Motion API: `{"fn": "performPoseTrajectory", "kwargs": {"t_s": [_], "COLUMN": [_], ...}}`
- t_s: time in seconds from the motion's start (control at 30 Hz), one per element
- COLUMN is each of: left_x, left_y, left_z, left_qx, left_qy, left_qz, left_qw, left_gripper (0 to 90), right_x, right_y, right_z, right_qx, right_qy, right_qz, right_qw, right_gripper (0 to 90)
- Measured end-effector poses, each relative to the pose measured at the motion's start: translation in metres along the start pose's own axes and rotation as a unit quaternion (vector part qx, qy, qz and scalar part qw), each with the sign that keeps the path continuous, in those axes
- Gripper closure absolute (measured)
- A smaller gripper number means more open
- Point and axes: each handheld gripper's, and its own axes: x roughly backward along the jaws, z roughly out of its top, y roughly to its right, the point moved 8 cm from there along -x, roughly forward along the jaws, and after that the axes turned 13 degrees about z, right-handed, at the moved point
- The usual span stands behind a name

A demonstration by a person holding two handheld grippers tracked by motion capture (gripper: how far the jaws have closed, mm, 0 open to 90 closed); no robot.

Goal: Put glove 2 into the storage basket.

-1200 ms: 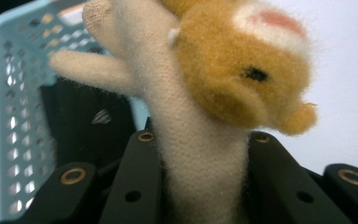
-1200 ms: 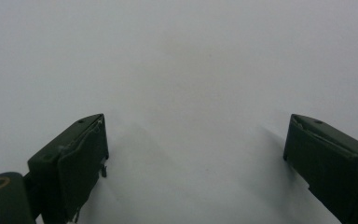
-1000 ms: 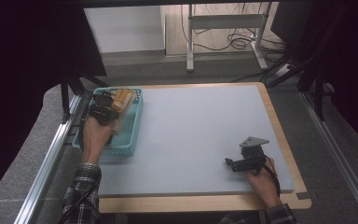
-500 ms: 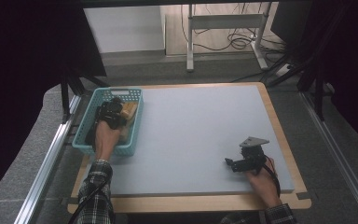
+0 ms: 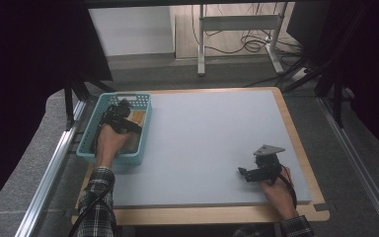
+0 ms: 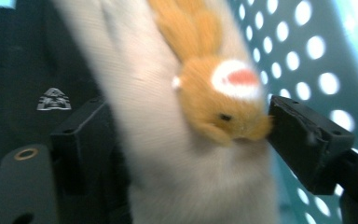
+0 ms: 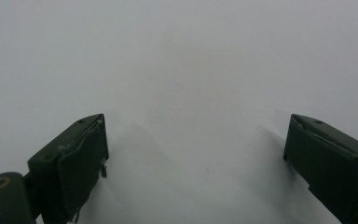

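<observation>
At the table's left edge, high view: one turquoise perforated plastic basket (image 5: 140, 129), rectangular, sitting partly over the rim of the pale grey table mat (image 5: 212, 143). Left gripper (image 5: 121, 117), black, held by the left hand (image 5: 109, 143), reaches down inside the basket. Sleeve of plaid fabric, cut off by the lower frame edge.

Item in hand: one soft plush toy (image 6: 200, 140), orange and cream fur, with a white patch marked red and a small dark eye. Left gripper view shows it lying between the two black jaws, blurred, its upper end cut off by the frame. Jaws have just been opening and stand wide; the right-hand pad meets the orange fur at its tip, the other pad is half hidden behind the cream body, so pressure cannot be confirmed. Toy lies against the basket's dotted wall (image 6: 307, 56). From above only a sliver of orange (image 5: 137, 116) shows beside the gripper.

Right gripper (image 5: 249, 174), black with grey three-cornered plate, rests on the mat near the front right, well apart from the basket, in the right hand (image 5: 276, 185). Its jaws spread wide over bare mat (image 7: 191, 93), nothing between them.
</observation>
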Motion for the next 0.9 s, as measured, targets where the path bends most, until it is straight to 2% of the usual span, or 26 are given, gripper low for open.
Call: {"fn": "performPoseTrajectory", "kwargs": {"t_s": [0.07,0.17,0.27,0.3,0.4,0.5,0.6,0.67,0.73,0.83,0.9], "left_x": [0.009,0.017,0.012,0.008,-0.004,-0.009,-0.004,0.003,0.004,-0.004,-0.007], "left_y": [-0.003,-0.006,-0.002,0.0,0.008,0.013,0.017,0.019,0.02,0.019,0.016], "left_z": [0.004,0.008,0.007,0.007,0.005,0.007,0.013,0.018,0.019,0.015,0.013], "left_qx": [0.01,0.015,0.004,0.0,-0.009,-0.001,0.004,0.017,0.017,0.018,0.025], "left_qy": [0.016,0.037,0.034,0.031,0.02,0.021,0.032,0.051,0.047,0.03,0.037], "left_qz": [-0.007,0.001,0.016,0.019,0.014,0.013,0.011,-0.01,-0.006,-0.006,-0.007], "left_qw": [0.9998,0.9992,0.9993,0.9993,0.9997,0.9997,0.9994,0.9985,0.9987,0.9994,0.999], "left_gripper": [17.1,20.1,30.5,37.1,46.3,55.6,61.1,62.4,62.5,60.1,56.1], "right_x": [0.0,0.0,0.0,0.0,0.0,0.0,0.0,0.0,0.0,0.0,0.0], "right_y": [0.0,0.0,0.0,0.0,0.0,0.0,0.0,0.0,0.0,0.0,0.0], "right_z": [0.0,0.0,0.0,0.0,0.0,0.0,0.0,0.0,0.0,0.0,0.0], "right_qx": [0.0,0.0,0.0,0.0,0.0,0.0,0.0,0.0,0.0,0.0,0.0], "right_qy": [0.0,0.0,0.0,0.0,0.0,0.0,0.0,0.0,0.0,0.0,0.0], "right_qz": [0.0,0.0,0.0,0.0,0.0,0.0,0.0,0.0,0.0,0.0,0.0], "right_qw": [1.0,1.0,1.0,1.0,1.0,1.0,1.0,1.0,1.0,1.0,1.0], "right_gripper": [6.1,6.1,6.0,6.1,6.0,6.1,6.1,6.1,6.1,6.1,6.1]}}
